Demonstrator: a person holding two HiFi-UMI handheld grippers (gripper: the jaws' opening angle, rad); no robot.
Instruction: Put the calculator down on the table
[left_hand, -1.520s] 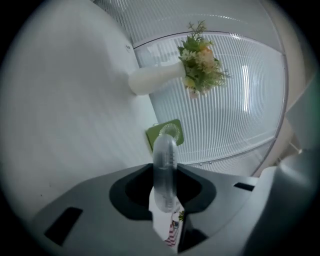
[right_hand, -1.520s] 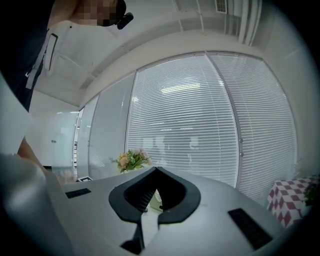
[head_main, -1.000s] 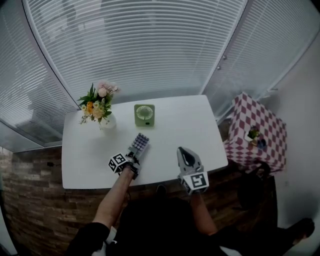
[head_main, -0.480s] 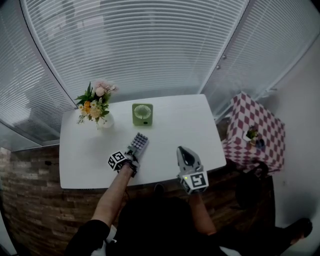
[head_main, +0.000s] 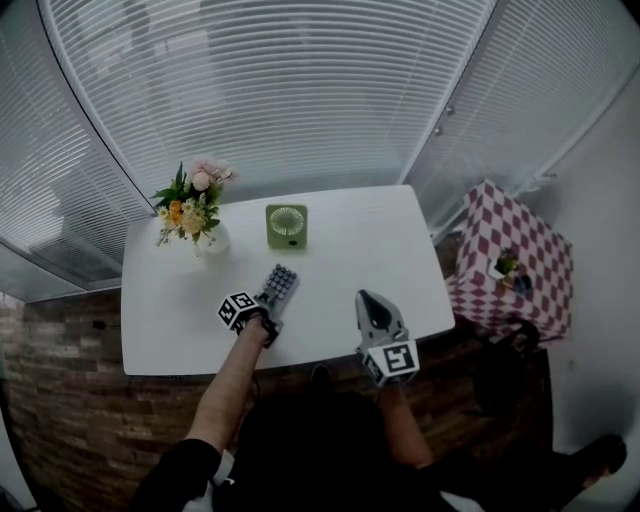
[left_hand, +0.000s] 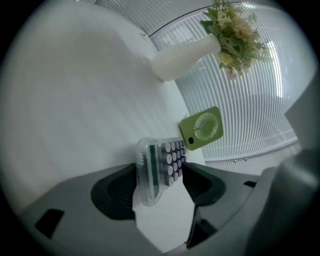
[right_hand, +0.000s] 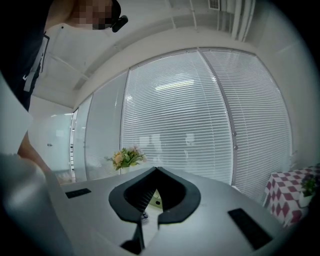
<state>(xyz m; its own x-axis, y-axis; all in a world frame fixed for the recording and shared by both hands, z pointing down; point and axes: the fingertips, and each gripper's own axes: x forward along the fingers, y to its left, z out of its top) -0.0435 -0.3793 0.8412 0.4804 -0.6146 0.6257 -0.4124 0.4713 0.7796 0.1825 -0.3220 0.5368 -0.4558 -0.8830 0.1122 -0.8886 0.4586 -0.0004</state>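
The calculator (head_main: 280, 285) is a small clear-cased one with round grey keys. It lies on the white table (head_main: 350, 260), its near end between the jaws of my left gripper (head_main: 270, 320). In the left gripper view the calculator (left_hand: 159, 167) sits in the gap of the left gripper (left_hand: 160, 184). The jaws are opening and their pads stand off its sides. My right gripper (head_main: 371, 302) hovers over the table's front right, shut to a point with nothing in it. The right gripper view shows the right gripper (right_hand: 149, 209) closed to a thin slit.
A white vase of flowers (head_main: 195, 222) stands at the table's back left, with a small green fan (head_main: 287, 226) beside it. Behind the table hang window blinds. A side table under a red checked cloth (head_main: 510, 262) stands to the right.
The left gripper has tipped slightly over the calculator's near end, and the calculator has settled flat on the table. The right gripper has kept still.
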